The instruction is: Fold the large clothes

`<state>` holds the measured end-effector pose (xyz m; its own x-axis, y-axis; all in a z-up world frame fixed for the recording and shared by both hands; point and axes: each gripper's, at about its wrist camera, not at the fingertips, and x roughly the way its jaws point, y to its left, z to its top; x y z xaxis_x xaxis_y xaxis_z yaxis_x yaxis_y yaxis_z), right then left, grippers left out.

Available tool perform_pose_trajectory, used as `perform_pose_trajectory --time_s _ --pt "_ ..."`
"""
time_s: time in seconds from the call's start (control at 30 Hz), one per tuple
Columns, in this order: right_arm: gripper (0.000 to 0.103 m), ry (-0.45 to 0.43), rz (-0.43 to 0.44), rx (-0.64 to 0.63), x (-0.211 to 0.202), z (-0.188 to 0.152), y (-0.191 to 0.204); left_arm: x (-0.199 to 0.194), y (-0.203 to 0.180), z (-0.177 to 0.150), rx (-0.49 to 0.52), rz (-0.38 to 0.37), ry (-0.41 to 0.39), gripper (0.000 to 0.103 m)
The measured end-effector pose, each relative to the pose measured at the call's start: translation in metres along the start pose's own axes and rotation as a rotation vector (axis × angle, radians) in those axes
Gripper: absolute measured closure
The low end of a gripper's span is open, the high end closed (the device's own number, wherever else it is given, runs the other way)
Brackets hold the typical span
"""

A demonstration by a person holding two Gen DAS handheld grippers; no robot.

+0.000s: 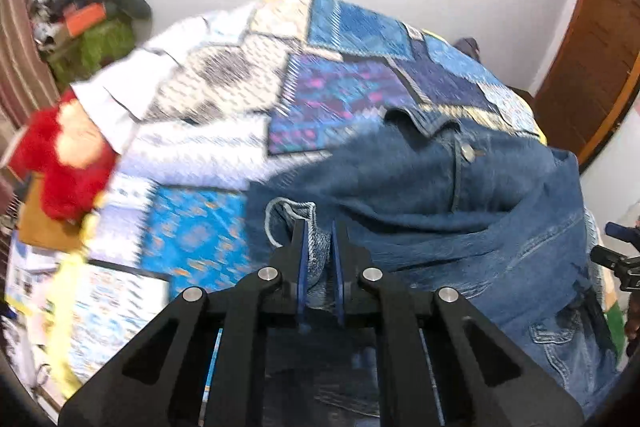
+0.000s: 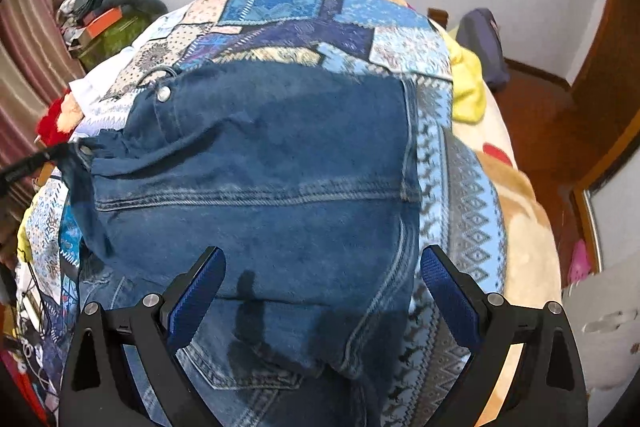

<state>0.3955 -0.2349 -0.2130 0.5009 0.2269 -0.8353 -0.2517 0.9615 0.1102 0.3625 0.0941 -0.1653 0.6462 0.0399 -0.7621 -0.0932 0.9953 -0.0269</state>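
White walls back a bed [image 2: 520,227] under a patchwork quilt [image 1: 224,131], with a red plush toy [image 1: 64,163] at nine o'clock in the left view and a heap of clutter [image 1: 84,23] at ten. No container shows clearly; that heap is too blurred to sort.

At six o'clock the left gripper [image 1: 319,239] has its jaws pressed together on a bunched bit of the denim jacket [image 2: 260,167], probably a cuff or hem. Rightward, the jacket lies spread across the quilt, filling the right view's centre, a metal button [image 2: 163,93] at ten o'clock.

The right gripper [image 2: 322,291] hangs over it at six, jaws spread wide, holding nothing.

Denim this thick likely handles heavy and fairly stiff, not slippery; seams, hems and cuffs should give the surest hold.
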Motion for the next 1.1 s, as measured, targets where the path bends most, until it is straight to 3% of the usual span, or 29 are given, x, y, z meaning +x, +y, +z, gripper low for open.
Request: perform_pose_trajectory --time_s 0.13,0.27,0.43,0.53,0.57,0.73,0.8,0.9,1.1 --pt "0.005 0.013 -0.01 -0.02 0.009 0.005 0.001 0.01 0.023 -0.004 -0.023 0.016 0.014 0.093" --pt "0.005 0.121 -0.064 -0.007 0.046 0.0 -0.01 0.047 0.036 -0.04 -0.032 0.028 0.138 0.092" --pt "0.0 0.181 0.116 0.21 0.063 -0.01 -0.051 0.084 0.043 -0.087 -0.016 0.047 0.274 0.089" --pt "0.0 0.181 0.117 0.261 0.055 -0.011 -0.065 0.087 0.048 -0.094 -0.003 0.045 0.275 0.08" --pt "0.0 0.182 0.111 0.266 0.053 -0.011 -0.067 0.086 0.05 -0.092 0.003 0.059 0.274 0.072" --pt "0.0 0.136 0.16 0.289 0.033 0.0 -0.08 0.069 0.064 -0.061 0.013 0.057 0.215 0.055" --pt "0.0 0.118 0.172 0.293 0.029 0.007 -0.083 0.063 0.068 -0.041 0.006 0.069 0.166 0.038" --pt "0.0 0.101 0.193 0.288 0.03 0.025 -0.083 0.066 0.066 -0.007 -0.003 0.047 0.116 0.034" --pt "0.0 0.081 0.2 0.276 0.054 0.06 -0.079 0.109 0.028 0.039 0.04 -0.034 0.123 0.029"
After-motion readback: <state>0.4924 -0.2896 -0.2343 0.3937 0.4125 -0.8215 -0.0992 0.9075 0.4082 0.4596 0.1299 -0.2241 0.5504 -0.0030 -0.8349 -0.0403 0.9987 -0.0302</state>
